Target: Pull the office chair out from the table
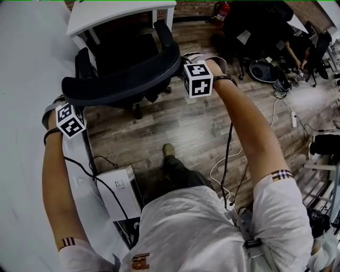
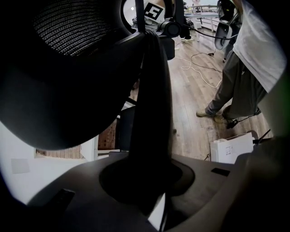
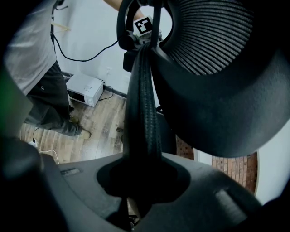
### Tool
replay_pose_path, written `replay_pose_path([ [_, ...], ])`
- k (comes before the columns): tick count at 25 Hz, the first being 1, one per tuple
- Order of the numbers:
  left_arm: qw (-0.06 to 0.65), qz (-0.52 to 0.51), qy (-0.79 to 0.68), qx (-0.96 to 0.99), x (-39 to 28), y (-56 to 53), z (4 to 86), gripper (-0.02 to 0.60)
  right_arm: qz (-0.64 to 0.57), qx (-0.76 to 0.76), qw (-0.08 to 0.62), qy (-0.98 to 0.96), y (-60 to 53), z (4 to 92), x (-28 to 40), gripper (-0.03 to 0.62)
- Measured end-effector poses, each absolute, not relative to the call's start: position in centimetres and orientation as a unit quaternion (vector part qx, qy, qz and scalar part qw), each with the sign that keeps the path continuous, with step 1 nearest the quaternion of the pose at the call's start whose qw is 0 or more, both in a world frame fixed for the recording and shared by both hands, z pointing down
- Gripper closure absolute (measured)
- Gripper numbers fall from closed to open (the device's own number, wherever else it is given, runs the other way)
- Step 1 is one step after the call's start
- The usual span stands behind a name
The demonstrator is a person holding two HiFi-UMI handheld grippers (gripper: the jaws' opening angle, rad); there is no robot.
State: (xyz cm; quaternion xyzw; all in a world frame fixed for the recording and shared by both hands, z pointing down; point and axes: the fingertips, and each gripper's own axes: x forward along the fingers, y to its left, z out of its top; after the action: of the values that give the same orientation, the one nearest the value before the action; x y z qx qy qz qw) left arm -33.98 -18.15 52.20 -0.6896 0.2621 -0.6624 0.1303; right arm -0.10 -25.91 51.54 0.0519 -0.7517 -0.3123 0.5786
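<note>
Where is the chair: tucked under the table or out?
Mostly out: most of the chair shows in front of the table; whether its front reaches under, cannot tell.

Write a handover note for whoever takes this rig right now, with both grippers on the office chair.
Left gripper: shut on the left end of the backrest top rim.
Right gripper: shut on the right end of the same rim.
Office chair: faces the white table, with its seat close to the table's edge.
Done: both grips are set.
Left: draw the chair straight back over the wooden floor, probably keeping both ends even. Mind the white box on the floor behind.
</note>
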Motion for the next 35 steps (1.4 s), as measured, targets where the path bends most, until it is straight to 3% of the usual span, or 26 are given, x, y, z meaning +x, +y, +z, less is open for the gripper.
replay_pose_path([
  [35, 0.133, -0.66, 0.284, -0.683, -29.0, 2.2, 52.3, 0.494, -0.32, 0.037, 0.576, -0.751, -6.0, 52.1, 4.4, 0.516],
])
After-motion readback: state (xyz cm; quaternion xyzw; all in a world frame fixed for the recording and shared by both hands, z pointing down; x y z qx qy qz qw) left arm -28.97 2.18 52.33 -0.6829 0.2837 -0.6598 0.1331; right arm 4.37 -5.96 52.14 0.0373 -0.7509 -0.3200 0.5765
